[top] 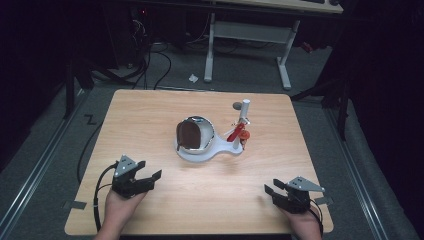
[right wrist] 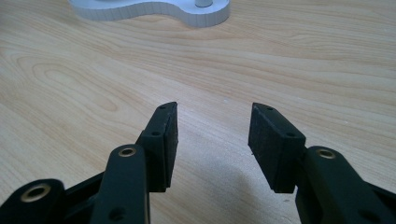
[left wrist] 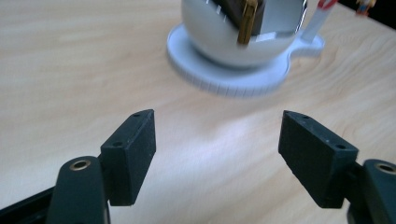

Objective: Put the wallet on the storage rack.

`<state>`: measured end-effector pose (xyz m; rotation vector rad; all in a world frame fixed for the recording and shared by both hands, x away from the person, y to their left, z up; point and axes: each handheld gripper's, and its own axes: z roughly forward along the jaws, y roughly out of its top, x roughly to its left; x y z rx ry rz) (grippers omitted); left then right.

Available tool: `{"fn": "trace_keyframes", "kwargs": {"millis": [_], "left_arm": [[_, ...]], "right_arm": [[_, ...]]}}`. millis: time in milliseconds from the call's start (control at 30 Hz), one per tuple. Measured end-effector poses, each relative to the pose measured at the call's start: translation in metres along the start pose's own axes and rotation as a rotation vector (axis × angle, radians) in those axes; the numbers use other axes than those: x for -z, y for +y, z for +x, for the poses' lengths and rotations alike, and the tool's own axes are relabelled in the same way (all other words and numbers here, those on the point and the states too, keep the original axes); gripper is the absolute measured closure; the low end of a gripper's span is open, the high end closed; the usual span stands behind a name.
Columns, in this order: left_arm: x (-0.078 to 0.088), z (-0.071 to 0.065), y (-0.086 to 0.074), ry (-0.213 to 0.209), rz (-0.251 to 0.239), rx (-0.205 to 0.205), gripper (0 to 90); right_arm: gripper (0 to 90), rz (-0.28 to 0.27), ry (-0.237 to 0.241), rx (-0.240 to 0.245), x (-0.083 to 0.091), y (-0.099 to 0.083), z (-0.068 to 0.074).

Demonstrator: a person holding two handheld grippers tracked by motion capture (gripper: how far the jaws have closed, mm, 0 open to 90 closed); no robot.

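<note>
Light wooden table (top: 150,115), white stand (top: 207,152) with shiny bowl at centre

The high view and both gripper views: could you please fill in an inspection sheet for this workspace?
Surface: wooden table, bare around the stand.
Job's things: white stand at mid-table carrying a shiny bowl with a brown insert; white post with a red part.
Clutter: small grey disc by the post.
Grippers: left tool open, nothing between its jaws; right tool open, nothing between its jaws; both near the front edge.
Cables: black cable from the left tool; more on the floor.
Surroundings: dark room, white desk frame behind.
</note>
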<state>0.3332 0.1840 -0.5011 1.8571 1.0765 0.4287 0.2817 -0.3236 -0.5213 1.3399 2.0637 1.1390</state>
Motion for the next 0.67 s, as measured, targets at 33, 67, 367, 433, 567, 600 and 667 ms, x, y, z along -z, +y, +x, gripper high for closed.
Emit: {"fn": "trace_keyframes", "kwargs": {"millis": [33, 67, 367, 433, 567, 600, 667], "left_arm": [[0.003, 0.002, -0.012, 0.021, 0.013, -0.018, 27.2], [0.006, 0.003, -0.022, 0.038, 0.014, -0.027, 27.1], [0.011, 0.006, -0.039, -0.009, 0.055, -0.023, 24.7], [0.010, 0.005, -0.038, -0.020, 0.049, -0.021, 24.6], [0.008, 0.006, -0.039, -0.027, 0.053, -0.024, 24.6], [0.009, 0.006, -0.039, -0.027, 0.052, -0.025, 24.6], [0.010, 0.007, -0.040, -0.026, 0.050, -0.025, 24.7]], "right_arm": [[52.8, 0.000, -0.005, -0.006, -0.002, 0.001, -0.001], [52.8, 0.001, -0.008, -0.007, -0.002, 0.001, -0.001], [52.3, 0.003, -0.034, -0.011, -0.009, 0.003, -0.002], [52.3, 0.007, -0.037, -0.018, -0.009, 0.002, -0.002], [52.3, 0.005, -0.051, -0.014, -0.006, 0.002, -0.003], [52.3, 0.003, -0.053, -0.016, -0.006, 0.002, -0.003], [52.2, 0.004, -0.055, -0.019, -0.005, 0.002, -0.003]]}}
